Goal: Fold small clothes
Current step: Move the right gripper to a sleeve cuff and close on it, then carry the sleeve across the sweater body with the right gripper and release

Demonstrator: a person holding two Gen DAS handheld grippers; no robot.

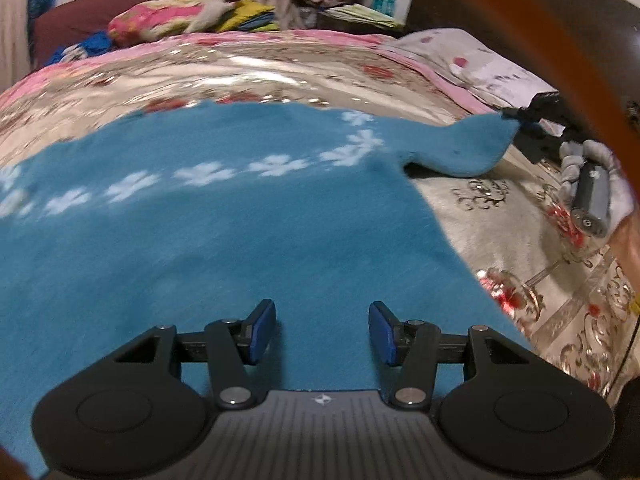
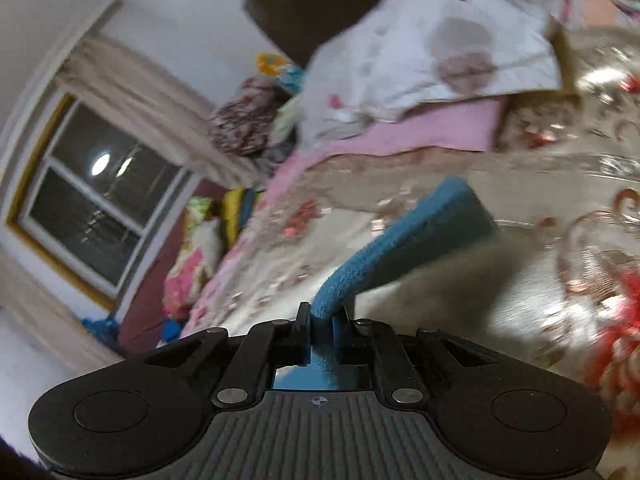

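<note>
A small blue fleece garment (image 1: 224, 220) with a band of white flowers lies spread on the patterned bedspread (image 1: 248, 72). My left gripper (image 1: 322, 330) hovers over its lower part, open, its blue pads apart with nothing pinched. At the far right of the left wrist view, my right gripper (image 1: 520, 116) holds the tip of the garment's sleeve (image 1: 472, 144), lifted off the bed. In the right wrist view the right gripper (image 2: 322, 320) is shut on that blue sleeve (image 2: 404, 236), which runs away from the pads and bends down.
A white floral pillow (image 1: 472, 60) lies at the head of the bed, also seen as the pillow (image 2: 432, 52). Colourful bundles of cloth (image 1: 176, 16) sit along the far edge. A gloved hand (image 1: 588, 184) grips the right gripper's handle. A window (image 2: 96, 196) is beyond the bed.
</note>
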